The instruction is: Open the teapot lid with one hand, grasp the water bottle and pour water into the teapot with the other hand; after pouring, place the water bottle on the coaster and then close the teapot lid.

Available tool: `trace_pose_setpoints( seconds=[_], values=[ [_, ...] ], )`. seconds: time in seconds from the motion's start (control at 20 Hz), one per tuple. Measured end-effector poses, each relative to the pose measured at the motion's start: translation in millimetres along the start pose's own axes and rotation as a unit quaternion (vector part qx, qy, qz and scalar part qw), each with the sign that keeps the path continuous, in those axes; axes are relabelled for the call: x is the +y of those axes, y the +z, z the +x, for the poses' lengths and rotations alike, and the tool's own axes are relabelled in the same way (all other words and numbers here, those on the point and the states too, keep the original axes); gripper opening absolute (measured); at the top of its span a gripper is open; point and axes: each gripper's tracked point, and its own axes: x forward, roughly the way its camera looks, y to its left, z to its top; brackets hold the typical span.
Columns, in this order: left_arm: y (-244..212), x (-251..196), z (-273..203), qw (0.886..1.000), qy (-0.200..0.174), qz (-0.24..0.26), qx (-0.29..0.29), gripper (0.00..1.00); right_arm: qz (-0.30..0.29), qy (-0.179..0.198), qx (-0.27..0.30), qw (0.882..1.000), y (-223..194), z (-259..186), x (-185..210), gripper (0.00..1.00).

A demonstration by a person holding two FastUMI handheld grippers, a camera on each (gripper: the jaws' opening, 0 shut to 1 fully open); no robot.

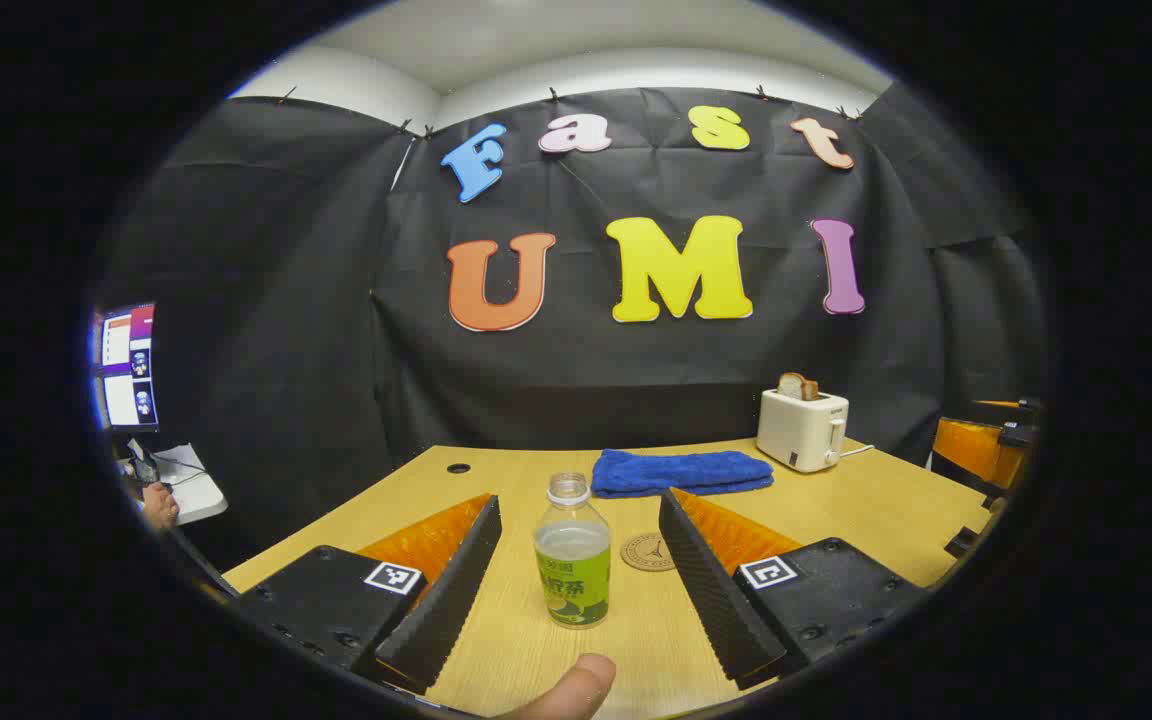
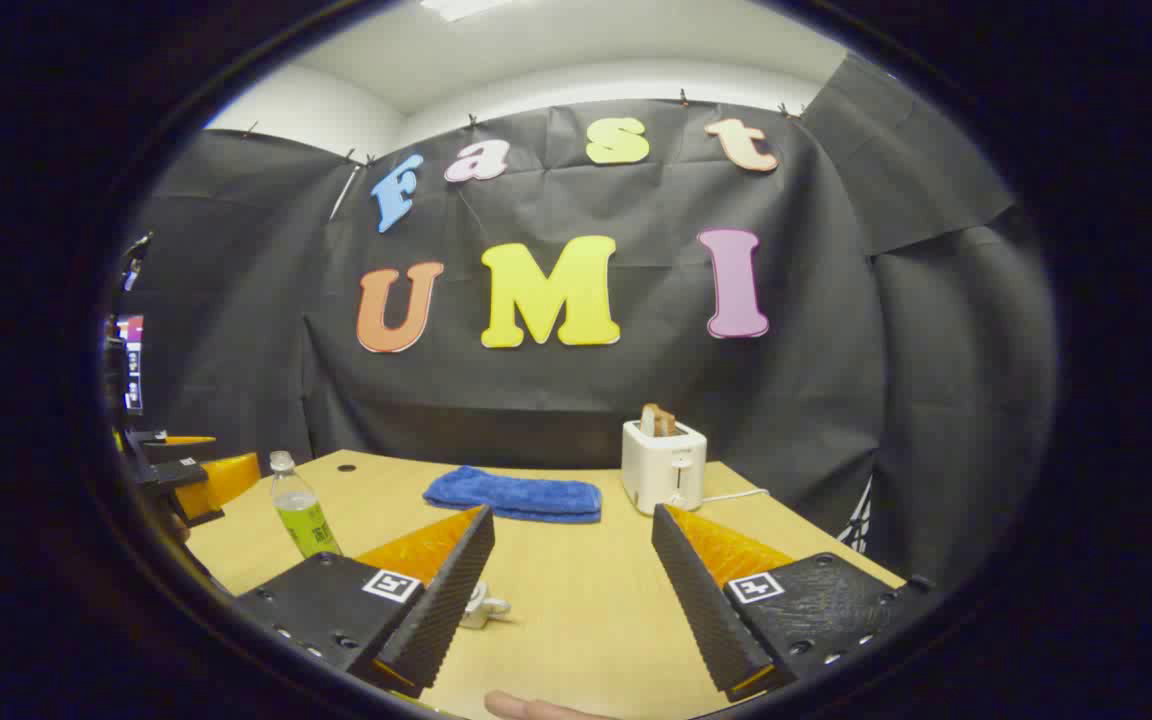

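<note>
In the left gripper view, the left gripper (image 1: 578,580) is spread wide, its fingers standing clear on either side of a clear plastic water bottle (image 1: 572,552) with no cap, a green label and pale liquid inside. The label's writing is too small to read. The bottle stands upright on the light wooden table (image 1: 866,510). At the bottle's 2 o'clock, near it, lies a round brown coaster (image 1: 644,552) with a printed emblem, partly behind the gripper's finger. Farther off at 12 o'clock lies a folded blue towel (image 1: 681,472); at 1 o'clock is a white toaster (image 1: 802,430) holding bread.

In the right gripper view, the right gripper (image 2: 566,590) is also spread wide with nothing between its fingers. A small white object (image 2: 484,606), too hidden to identify, peeks beside its finger. The left gripper sits at 9 o'clock, the bottle beside it.
</note>
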Motion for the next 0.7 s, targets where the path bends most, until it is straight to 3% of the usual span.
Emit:
trace_pose_setpoints(
  seconds=[0.15, 0.4, 0.7],
  values=[
    [-3.9, 11.7, 2.9, 1.0, 0.007, -0.004, 0.004, 0.99, -0.001, 0.007, 0.004, 1.0, -5.5, 5.5, 3.6, 0.95],
    [-8.1, 12.4, 6.5, 1.0, -0.001, 0.01, 0.009, 0.99, -0.046, -0.019, -0.024, 0.998, -10.7, 10.5, 11.9, 0.95],
    [-14.5, 23.6, 12.2, 1.0, 0.006, -0.006, 0.021, 0.99, -0.047, 0.014, 0.014, 0.999, -69.4, 47.8, 58.3, 0.97]
  ],
)
